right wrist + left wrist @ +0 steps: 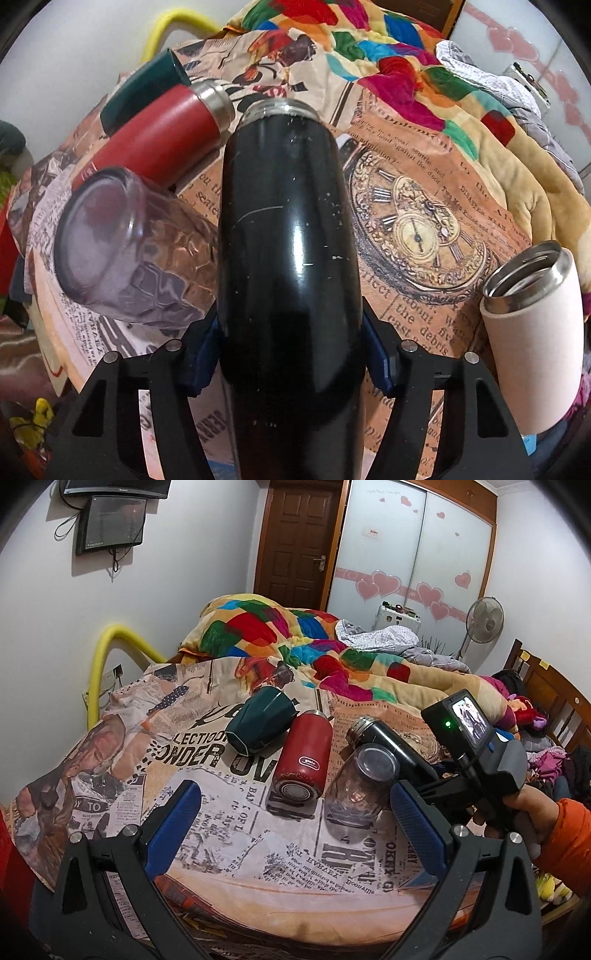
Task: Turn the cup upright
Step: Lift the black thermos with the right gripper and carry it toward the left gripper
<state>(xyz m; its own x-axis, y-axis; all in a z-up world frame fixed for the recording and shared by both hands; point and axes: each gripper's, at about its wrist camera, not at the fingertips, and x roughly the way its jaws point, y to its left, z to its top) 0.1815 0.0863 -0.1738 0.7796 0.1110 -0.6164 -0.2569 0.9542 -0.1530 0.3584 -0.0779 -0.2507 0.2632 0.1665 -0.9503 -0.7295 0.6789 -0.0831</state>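
Observation:
Several cups lie on their sides on a newspaper-print bed sheet (229, 834). A black flask (288, 236) lies between the blue pads of my right gripper (291, 347), which is shut on it; it also shows in the left wrist view (388, 742). A clear glass cup (360, 786) (136, 251) lies next to it on its left. A red flask (303, 760) (155, 136) and a dark green cup (260, 720) (140, 92) lie further left. A white flask (532, 314) stands upright at the right. My left gripper (291, 812) is open and empty, short of the red flask.
A colourful patchwork blanket (295, 635) is heaped at the back of the bed. A yellow padded rail (107, 653) runs along the left side. Clothes (535, 746) lie by a wooden headboard at the right. A fan (484, 620) stands by the wardrobe.

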